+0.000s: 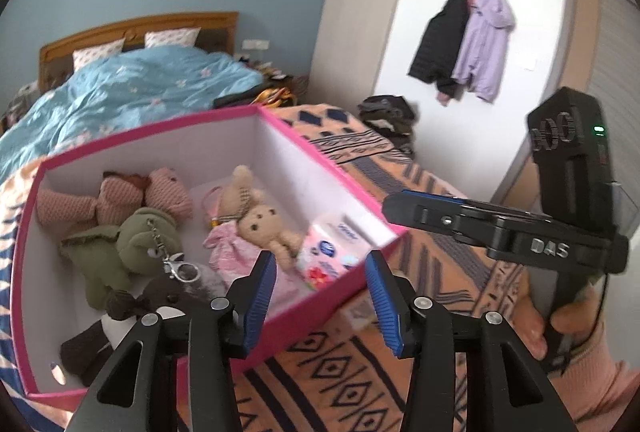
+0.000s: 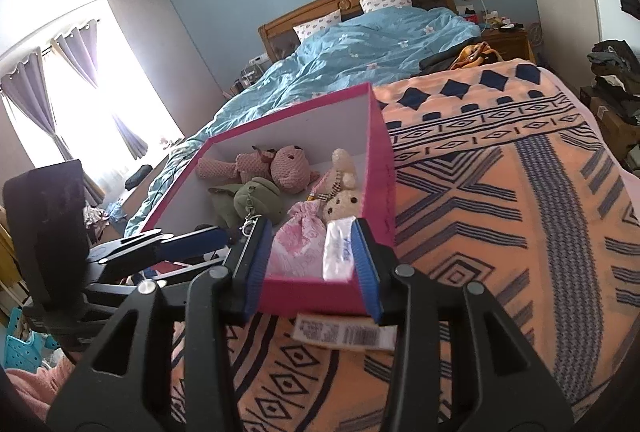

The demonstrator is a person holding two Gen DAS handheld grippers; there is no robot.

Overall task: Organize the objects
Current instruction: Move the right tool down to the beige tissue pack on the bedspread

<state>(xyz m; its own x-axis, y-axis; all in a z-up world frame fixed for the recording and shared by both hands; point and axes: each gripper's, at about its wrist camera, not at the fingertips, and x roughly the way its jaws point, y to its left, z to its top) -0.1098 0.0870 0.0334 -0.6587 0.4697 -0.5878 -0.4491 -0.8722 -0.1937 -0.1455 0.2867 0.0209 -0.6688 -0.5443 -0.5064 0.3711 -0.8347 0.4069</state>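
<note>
Left gripper spread wide, nothing between its blue pads, hovering over the near corner of the pink box; right gripper likewise apart, straddling the box's near wall without clearly touching it, tissue pack just inside by its right pad. Box sits on the patterned orange blanket, holding a pink plush, green plush, beige bear and pink pouch; a white label lies on the blanket before it. Right hand grips its handle low at frame edge, sleeve cut off; the dark plush is partly hidden behind the left finger.
</note>
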